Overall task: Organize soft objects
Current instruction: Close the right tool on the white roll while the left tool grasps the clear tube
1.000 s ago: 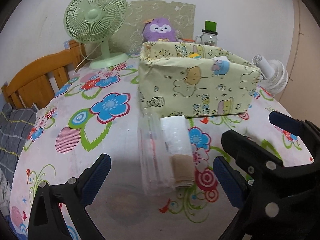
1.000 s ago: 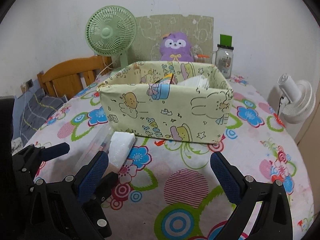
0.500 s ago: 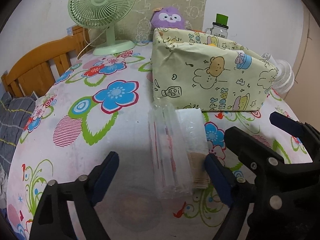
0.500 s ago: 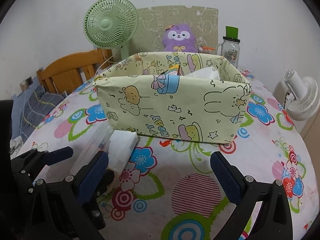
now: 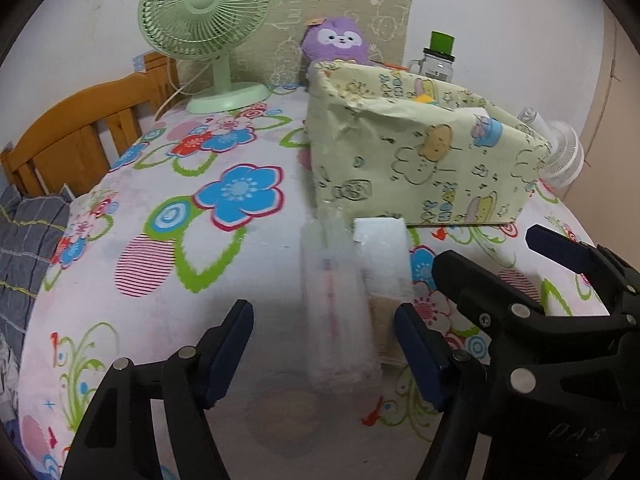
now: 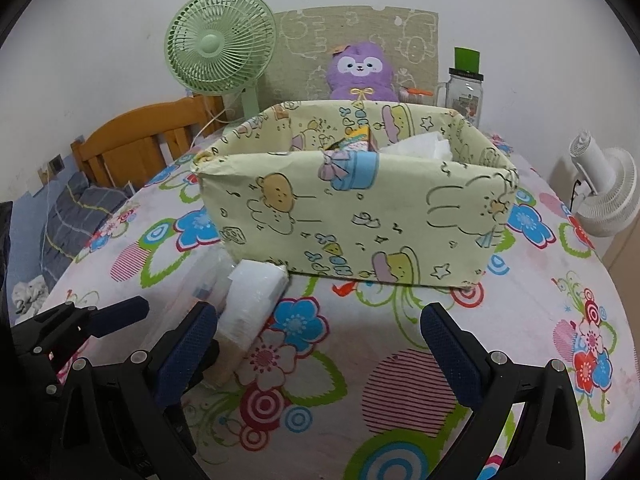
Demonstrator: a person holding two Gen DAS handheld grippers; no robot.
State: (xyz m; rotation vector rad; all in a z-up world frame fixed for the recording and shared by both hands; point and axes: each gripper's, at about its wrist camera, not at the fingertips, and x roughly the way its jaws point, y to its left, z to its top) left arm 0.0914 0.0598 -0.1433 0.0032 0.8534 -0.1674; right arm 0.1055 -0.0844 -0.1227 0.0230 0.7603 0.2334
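A clear plastic packet (image 5: 338, 312) with a red stripe lies on the floral tablecloth, beside a white-and-tan wrapped bundle (image 5: 384, 264), also in the right wrist view (image 6: 252, 304). Both lie in front of a yellow cartoon-print box (image 6: 356, 224) that holds white tissue and other items. My left gripper (image 5: 322, 354) is open, its fingers either side of the packet's near end. My right gripper (image 6: 316, 354) is open and empty, to the right of the bundle.
A green desk fan (image 6: 222, 46), a purple plush toy (image 6: 360, 70) and a glass jar with a green lid (image 6: 466, 84) stand behind the box. A white fan (image 6: 604, 196) is off the table's right edge. A wooden chair (image 5: 88, 128) is left.
My left gripper has moved forward and lower, so its fingers now straddle the clear packet. My right gripper has moved closer to the box. Both stay open.
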